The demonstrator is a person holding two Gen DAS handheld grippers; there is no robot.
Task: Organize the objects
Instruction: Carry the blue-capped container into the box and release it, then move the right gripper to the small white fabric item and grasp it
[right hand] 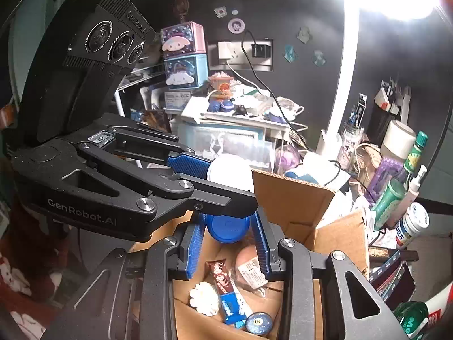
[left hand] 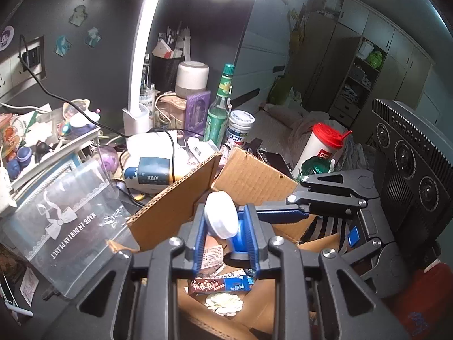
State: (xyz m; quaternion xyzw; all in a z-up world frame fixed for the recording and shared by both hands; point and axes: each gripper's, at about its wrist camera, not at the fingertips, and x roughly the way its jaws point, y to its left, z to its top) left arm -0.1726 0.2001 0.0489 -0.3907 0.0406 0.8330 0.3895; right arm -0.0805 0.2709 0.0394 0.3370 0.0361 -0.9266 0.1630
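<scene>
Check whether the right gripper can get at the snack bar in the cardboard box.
Probably not yet: the right gripper has a blue container between its fingers, and the left gripper crosses above. The snack bar lies uncovered.

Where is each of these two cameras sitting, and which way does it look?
Left wrist: on the left gripper, looking down its fingers, shut on a white-capped blue bottle over the cardboard box; the right gripper enters from the right.
Right wrist: on the right gripper, facing the same box; the left gripper crosses from the left.
Shared: bottle, box, snack bar, desk lamp.
</scene>
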